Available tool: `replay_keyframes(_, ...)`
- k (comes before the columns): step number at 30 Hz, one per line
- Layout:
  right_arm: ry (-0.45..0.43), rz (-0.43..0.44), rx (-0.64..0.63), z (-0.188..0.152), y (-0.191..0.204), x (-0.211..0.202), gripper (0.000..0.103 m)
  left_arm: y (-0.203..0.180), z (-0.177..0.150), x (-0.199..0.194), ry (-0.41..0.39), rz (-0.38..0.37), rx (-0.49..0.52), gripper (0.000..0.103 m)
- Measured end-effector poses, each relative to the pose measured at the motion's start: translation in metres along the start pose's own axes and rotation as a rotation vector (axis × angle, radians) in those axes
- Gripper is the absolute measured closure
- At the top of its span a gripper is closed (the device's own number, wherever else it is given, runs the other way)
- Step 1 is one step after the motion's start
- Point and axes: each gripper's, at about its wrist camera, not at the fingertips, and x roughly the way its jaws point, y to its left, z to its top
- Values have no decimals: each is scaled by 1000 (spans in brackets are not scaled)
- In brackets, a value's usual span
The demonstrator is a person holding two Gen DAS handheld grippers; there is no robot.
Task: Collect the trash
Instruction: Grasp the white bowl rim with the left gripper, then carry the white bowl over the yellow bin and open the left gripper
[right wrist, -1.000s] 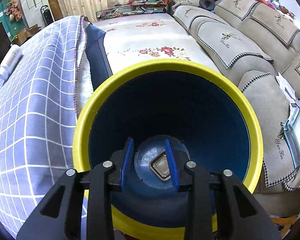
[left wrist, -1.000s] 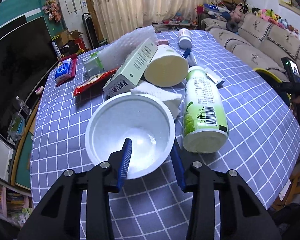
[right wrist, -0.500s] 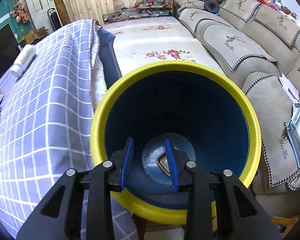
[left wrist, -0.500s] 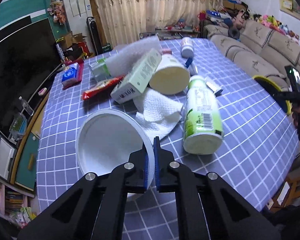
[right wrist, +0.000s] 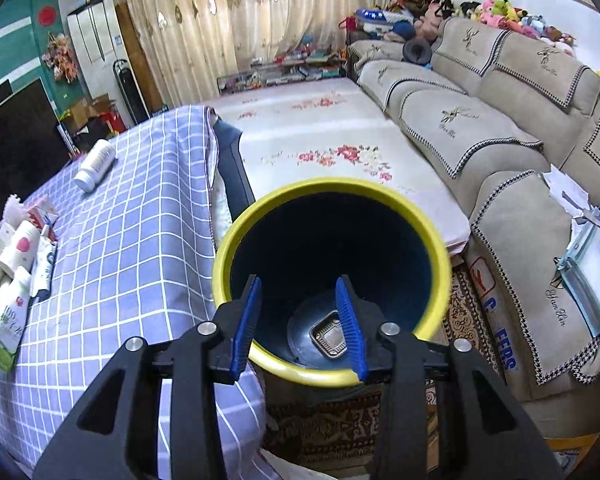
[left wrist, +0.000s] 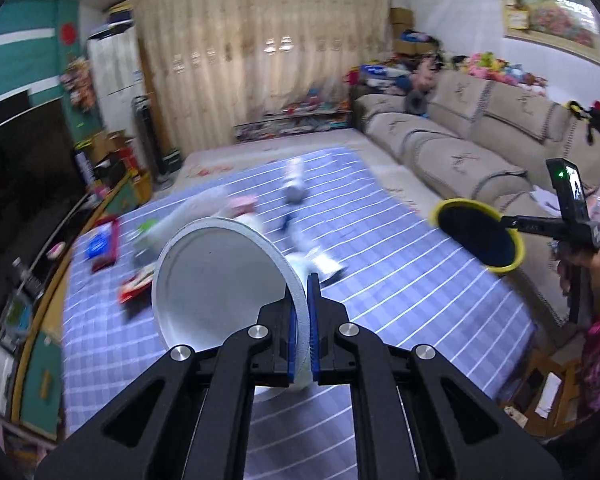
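Left gripper [left wrist: 302, 320]: your fingers pinch the rim of the white bowl [left wrist: 216, 280], which is tilted and lifted above the table [left wrist: 400, 280].
Grip: keep it firm; the thin rim could slip as you swing.
Right gripper [right wrist: 300, 320]: your fingers look clamped across the near rim of the bin [right wrist: 332, 276], though the contact itself is hidden.
Bin: just beside the table edge; hold its mouth toward the bowl.
Tray [right wrist: 332, 338]: lies on the bin's bottom.
Other trash: bottles [right wrist: 6, 320] lie on the table, well away from the bin.
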Motion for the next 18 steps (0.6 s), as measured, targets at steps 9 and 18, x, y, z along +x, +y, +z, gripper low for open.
replay_keyframes(9,-64,-29,97,-20,-62,-40,65,-111,66,77,31,-266,126,97)
replay_keyframes(18,-58,-58,178,-32,-110,-44,64,-235,109,180,142,-441,225,97)
